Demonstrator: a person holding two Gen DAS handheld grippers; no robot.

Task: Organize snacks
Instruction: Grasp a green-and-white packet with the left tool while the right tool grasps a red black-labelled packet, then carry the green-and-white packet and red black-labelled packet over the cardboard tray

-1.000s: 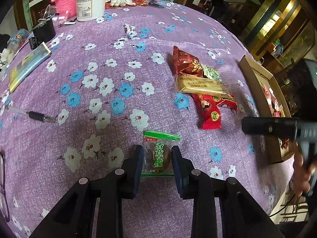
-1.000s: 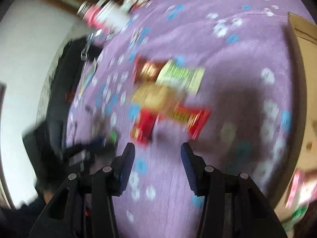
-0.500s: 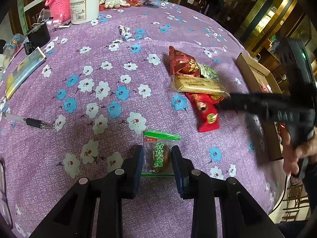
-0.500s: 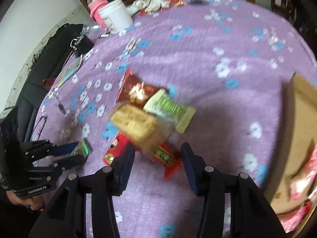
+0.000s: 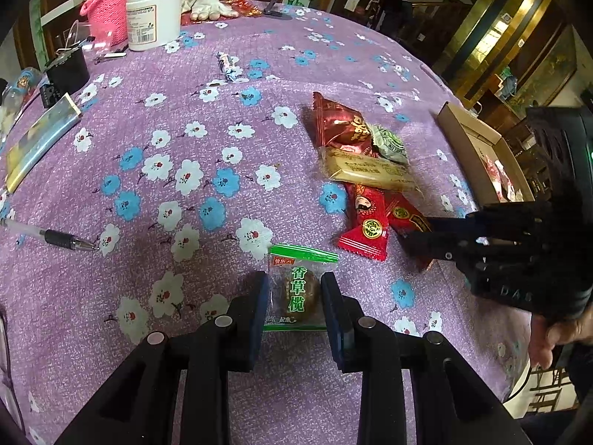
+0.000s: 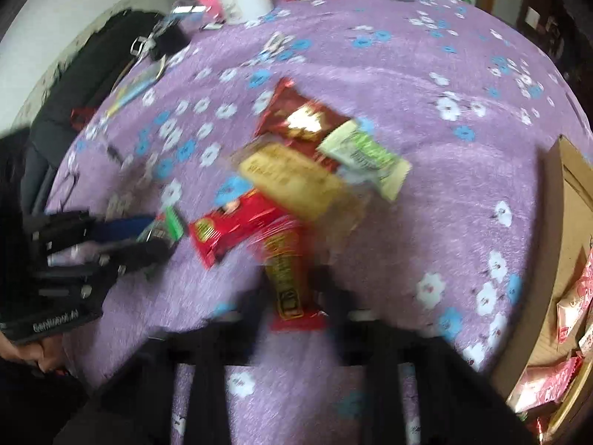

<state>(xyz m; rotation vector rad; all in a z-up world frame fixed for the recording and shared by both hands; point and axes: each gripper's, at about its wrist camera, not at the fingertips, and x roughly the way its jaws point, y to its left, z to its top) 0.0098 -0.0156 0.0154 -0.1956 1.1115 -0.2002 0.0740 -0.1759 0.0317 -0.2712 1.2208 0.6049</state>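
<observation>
Pen [image 5: 55, 238], white tub [image 5: 153, 18], pink basket [image 5: 107, 13] — all on purple floral cloth [image 5: 185, 85].

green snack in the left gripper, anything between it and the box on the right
Yes. The snack pile lies on the cloth between the green snack and the box, and the right gripper is reaching in at the pile's near end, across the straight path. Lifting over them looks workable.

From the left wrist we look low and close across the table [image 5: 207, 141] toward its far edge. From the right wrist we look leftward, blurred. We share the snack pile [image 5: 365, 170] [image 6: 300, 174] in both.
</observation>
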